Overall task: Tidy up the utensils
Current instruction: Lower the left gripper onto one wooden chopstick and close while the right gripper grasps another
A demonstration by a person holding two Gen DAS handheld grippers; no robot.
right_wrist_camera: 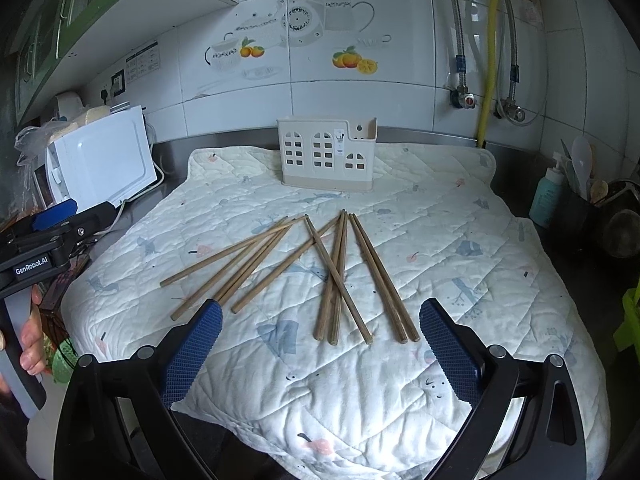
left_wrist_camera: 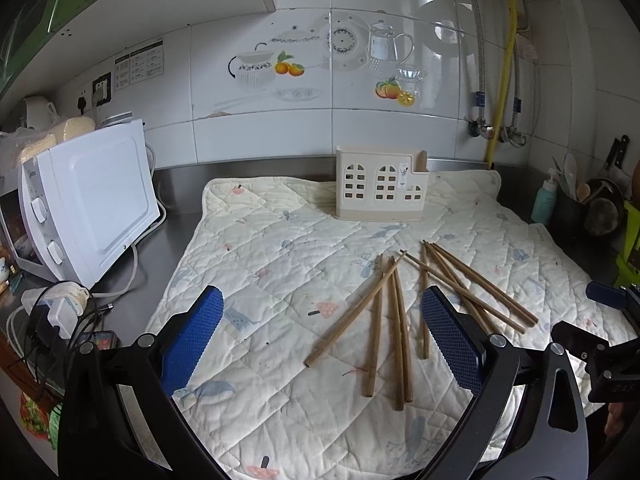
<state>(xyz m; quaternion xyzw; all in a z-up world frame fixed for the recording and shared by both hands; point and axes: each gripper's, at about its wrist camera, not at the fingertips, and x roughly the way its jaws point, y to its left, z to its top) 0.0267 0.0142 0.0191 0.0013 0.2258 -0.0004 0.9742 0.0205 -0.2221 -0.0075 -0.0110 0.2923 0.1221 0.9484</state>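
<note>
1. Left gripper (left_wrist_camera: 322, 300) held low over the quilted mat (right_wrist_camera: 440, 208), blue pads spread wide, nothing between them; a hand (right_wrist_camera: 30, 344) wrapped round its grip.
2. Right gripper (right_wrist_camera: 320, 314) likewise low and spread, pinching nothing.
3. Chopsticks (right_wrist_camera: 340, 276) loose on the mat, fanned and crossing: nine, perhaps ten, overlaps blurring the count.
4. Cream holder (right_wrist_camera: 326, 156) upright at the mat's far edge, well apart from the chopsticks; inside hidden.

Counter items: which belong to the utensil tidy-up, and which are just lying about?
Job:
- wooden chopsticks, scattered on quilted mat
- cream utensil holder

Lying about:
- microwave
- soap bottle
- power strip
</note>
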